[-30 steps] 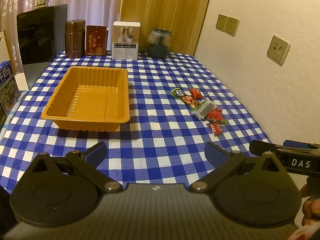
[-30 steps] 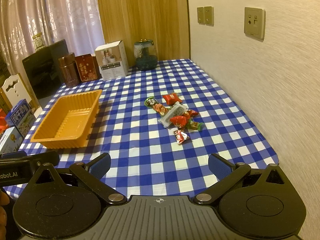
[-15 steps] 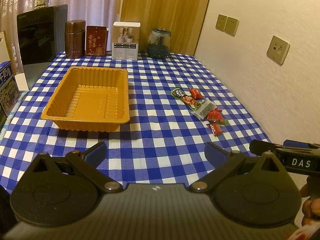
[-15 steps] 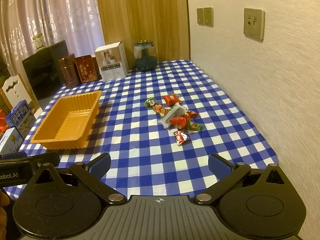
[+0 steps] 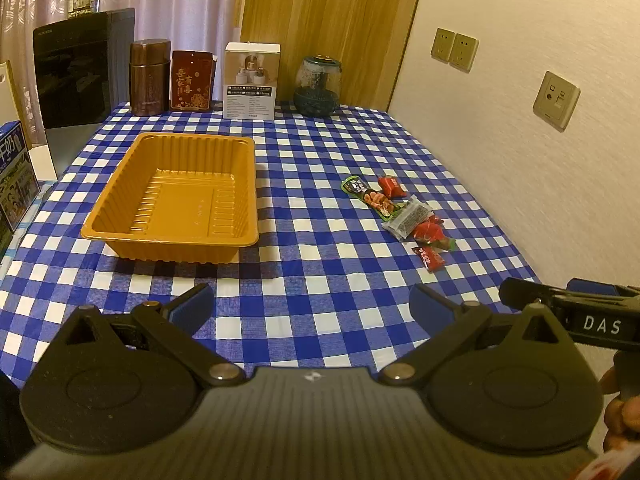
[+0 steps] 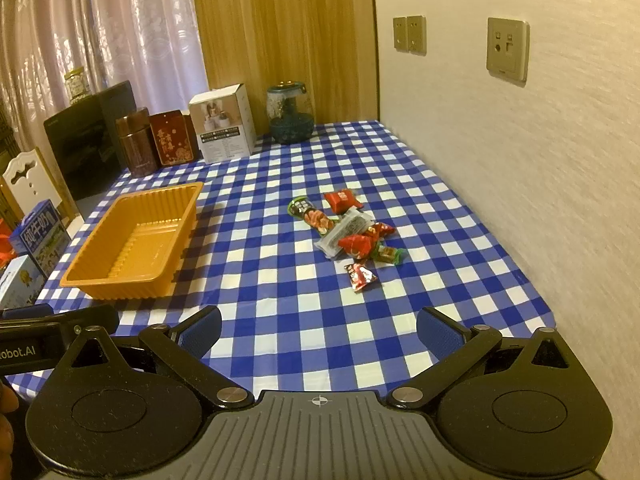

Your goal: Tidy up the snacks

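An empty orange plastic tray [image 5: 120, 229] [image 6: 80, 276] sits on the blue checked tablecloth at the left. A small pile of wrapped snacks [image 5: 408, 216] [image 6: 348, 236] lies to its right, near the wall. It holds a green-ended packet [image 6: 308, 214], a clear packet [image 6: 344, 230] and several red wrappers, with one red wrapper [image 6: 361, 276] nearest me. My left gripper [image 5: 312, 308] is open and empty above the table's front edge. My right gripper [image 6: 318, 330] is open and empty, short of the snack pile.
At the table's back stand a brown canister [image 5: 149, 78], a red box [image 5: 191, 80], a white box [image 5: 250, 80] and a glass jar [image 5: 318, 86]. A black appliance [image 5: 74, 68] and milk cartons [image 6: 38, 236] are at the left. The wall runs along the right.
The right gripper has moved slightly forward toward the snacks. The left gripper has hardly moved.
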Action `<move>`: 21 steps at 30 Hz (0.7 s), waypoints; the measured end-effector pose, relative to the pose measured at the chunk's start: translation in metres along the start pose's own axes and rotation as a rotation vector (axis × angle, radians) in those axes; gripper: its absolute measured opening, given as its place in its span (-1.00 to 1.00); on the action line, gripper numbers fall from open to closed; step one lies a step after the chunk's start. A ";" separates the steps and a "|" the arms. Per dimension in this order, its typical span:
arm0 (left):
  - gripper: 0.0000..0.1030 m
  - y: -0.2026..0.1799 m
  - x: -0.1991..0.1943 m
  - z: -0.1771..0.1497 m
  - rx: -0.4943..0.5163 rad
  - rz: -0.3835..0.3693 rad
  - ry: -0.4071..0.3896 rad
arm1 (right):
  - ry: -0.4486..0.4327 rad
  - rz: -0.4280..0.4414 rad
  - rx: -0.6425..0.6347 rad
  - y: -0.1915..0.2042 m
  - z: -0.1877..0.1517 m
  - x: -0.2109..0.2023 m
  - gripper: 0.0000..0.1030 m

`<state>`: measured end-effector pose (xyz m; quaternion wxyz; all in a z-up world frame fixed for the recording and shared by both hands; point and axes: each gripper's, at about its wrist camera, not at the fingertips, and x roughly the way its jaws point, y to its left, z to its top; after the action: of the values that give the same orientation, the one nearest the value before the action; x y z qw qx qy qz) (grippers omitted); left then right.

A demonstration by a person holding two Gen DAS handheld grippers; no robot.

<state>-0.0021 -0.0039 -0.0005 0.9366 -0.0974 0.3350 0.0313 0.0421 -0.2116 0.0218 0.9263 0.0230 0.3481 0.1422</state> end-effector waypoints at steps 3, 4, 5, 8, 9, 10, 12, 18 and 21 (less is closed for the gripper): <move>1.00 0.000 0.000 0.000 0.000 -0.001 0.000 | 0.000 -0.001 -0.002 0.000 0.000 0.000 1.00; 1.00 0.000 0.000 0.000 0.000 -0.001 -0.001 | 0.000 -0.001 -0.002 0.000 0.000 0.000 1.00; 1.00 0.000 0.000 0.000 0.000 -0.001 -0.001 | 0.000 0.000 -0.001 0.000 0.000 0.000 0.99; 1.00 -0.001 0.001 0.000 0.000 -0.003 0.001 | 0.000 0.000 -0.003 0.000 0.000 0.000 0.99; 1.00 -0.001 0.001 0.000 0.000 -0.003 0.001 | 0.000 0.000 -0.002 0.000 0.000 0.000 0.99; 1.00 -0.002 0.001 0.000 -0.001 -0.003 0.001 | 0.000 0.000 -0.002 -0.001 0.000 0.000 0.99; 1.00 -0.001 0.001 0.000 0.001 -0.002 0.000 | -0.001 0.000 -0.003 -0.001 0.000 0.000 0.99; 1.00 -0.001 0.001 0.001 0.000 -0.003 0.001 | 0.000 -0.001 -0.002 -0.001 0.000 0.000 1.00; 1.00 -0.001 0.001 0.000 0.000 -0.002 0.000 | -0.001 -0.001 -0.001 -0.002 0.000 0.000 0.99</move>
<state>-0.0009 -0.0045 -0.0007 0.9367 -0.0976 0.3349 0.0300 0.0429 -0.2132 0.0214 0.9266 0.0227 0.3474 0.1420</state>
